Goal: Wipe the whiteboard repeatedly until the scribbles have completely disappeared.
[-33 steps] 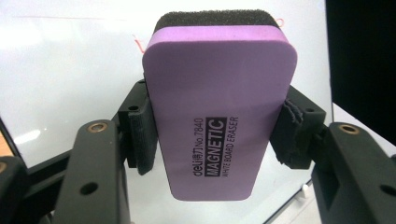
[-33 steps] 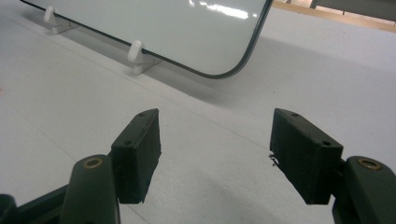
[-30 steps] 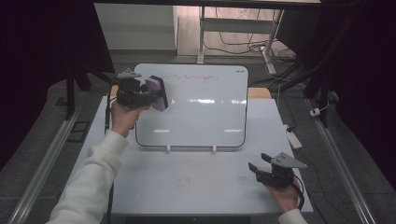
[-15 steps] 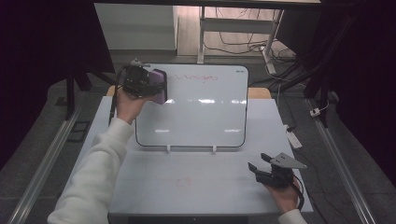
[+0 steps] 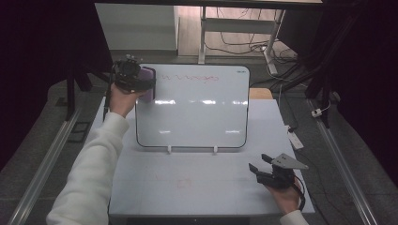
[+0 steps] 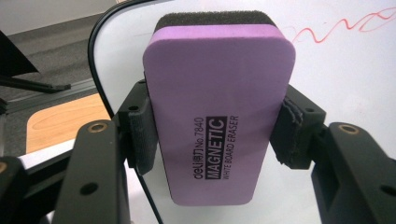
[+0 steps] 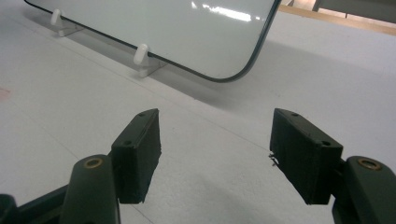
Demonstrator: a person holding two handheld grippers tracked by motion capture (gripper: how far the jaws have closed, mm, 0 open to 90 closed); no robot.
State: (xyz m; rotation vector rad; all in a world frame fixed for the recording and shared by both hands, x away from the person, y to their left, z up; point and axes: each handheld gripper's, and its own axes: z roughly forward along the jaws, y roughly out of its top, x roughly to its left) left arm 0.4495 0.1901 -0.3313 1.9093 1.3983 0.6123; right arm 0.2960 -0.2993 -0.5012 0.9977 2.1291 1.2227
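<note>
My left gripper [image 5: 143, 83] was clamped on the purple eraser [image 6: 218, 107], its 2 pads pressing the long sides, at the far left corner of the whiteboard [image 5: 197, 122]. The red scribble [image 5: 190, 78] lay just to the right of the eraser along the board's far edge, so I judged the wipe would run rightward, the eraser's long axis crossing that path. My right gripper [image 5: 261, 168] hovered open and empty over the near right of the table [image 5: 187, 187], well apart from the marks.
</note>
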